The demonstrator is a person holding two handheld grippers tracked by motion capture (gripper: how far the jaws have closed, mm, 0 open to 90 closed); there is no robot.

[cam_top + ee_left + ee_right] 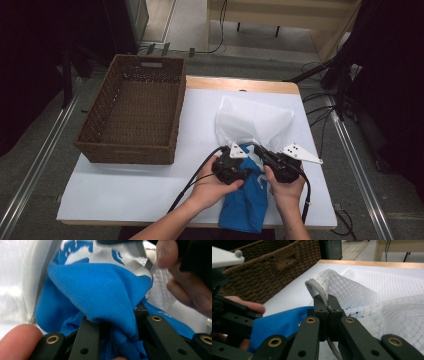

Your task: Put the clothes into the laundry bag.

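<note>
Shirt (247,200): a blue garment with white print, lying at the near edge of the surface, its far end tucked into the mouth of the bag, its near end hanging toward the person. It is judged to be only partly inside.

Bag (252,120): a white mesh laundry bag, lying flat on the surface beyond the shirt, mouth turned toward the person so the shirt can be fed in from the near side.

Bag rim (322,293): a corded, zippered edge, lifted off the surface; it is held up so that the mouth stays open.

Right gripper (328,307): jaws pressed together on the bag rim, the cord pinched between them. The grip is judged to serve as an anchor, keeping the bag from sliding away while cloth is pushed in.

Left gripper (112,320): jaws clamped on a bunched fold of the shirt, blue cloth filling the gap between them. The fold is gripped near the bag mouth, seemingly so that it can be driven forward into the bag.

Hands: one wrapped round each gripper, close together at the bag mouth in the high view; fingers of the right hand (185,282) are seen just beside the shirt.

Basket (135,110): brown wicker, empty, on the left of the surface, well apart from the bag.

Surface (125,190): white, wooden-edged at the far side.
</note>
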